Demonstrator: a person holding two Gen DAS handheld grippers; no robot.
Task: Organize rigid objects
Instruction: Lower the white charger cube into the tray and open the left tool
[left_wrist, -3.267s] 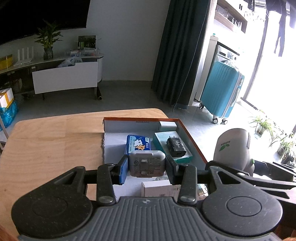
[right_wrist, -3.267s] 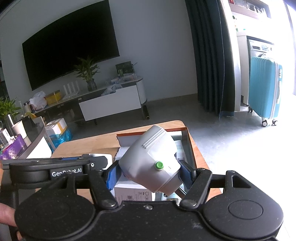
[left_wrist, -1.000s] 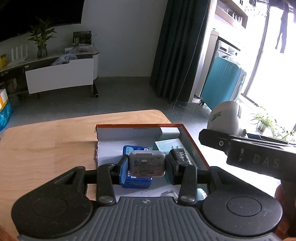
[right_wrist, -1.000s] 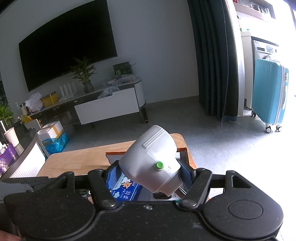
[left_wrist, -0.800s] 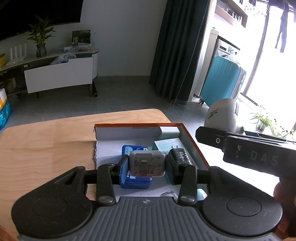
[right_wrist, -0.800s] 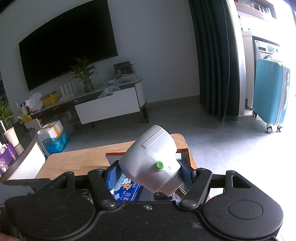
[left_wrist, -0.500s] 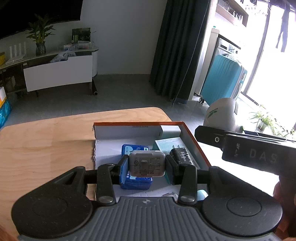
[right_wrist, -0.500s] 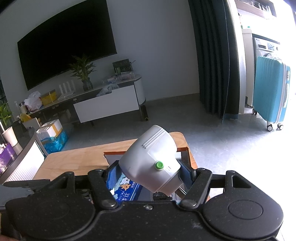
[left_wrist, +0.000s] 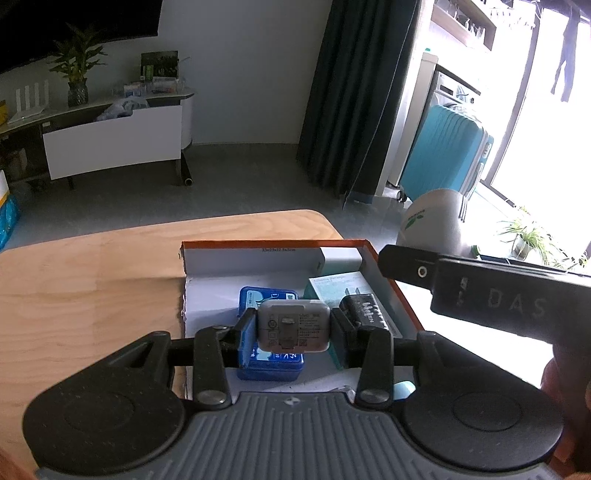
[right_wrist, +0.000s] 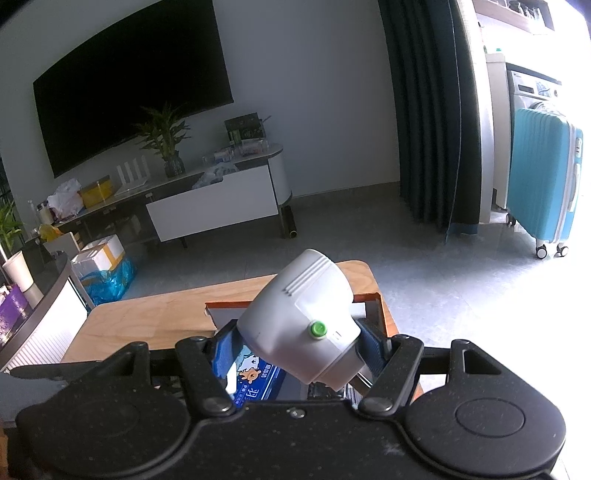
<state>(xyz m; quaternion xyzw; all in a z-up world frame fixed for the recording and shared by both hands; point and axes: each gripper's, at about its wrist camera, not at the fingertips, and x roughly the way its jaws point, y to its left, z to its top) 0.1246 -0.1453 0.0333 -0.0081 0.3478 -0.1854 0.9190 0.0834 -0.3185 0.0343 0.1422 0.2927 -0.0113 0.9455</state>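
Grey plastic fills the left tongs (left_wrist: 293, 326): they are clenched on a small grey charger (left_wrist: 293, 325), held above an open orange-edged box (left_wrist: 273, 243) on the wooden tabletop (left_wrist: 92, 280). Below and just beyond these tongs, inside the box, lie a blue tin (left_wrist: 269, 363), a black plug adapter (left_wrist: 364, 308) and a pale teal carton (left_wrist: 338, 282). The right tongs (right_wrist: 295, 349) grasp a white rounded device (right_wrist: 299, 317) with a green button, tilted above the same box (right_wrist: 380, 306); the blue tin (right_wrist: 255, 376) shows beneath them.
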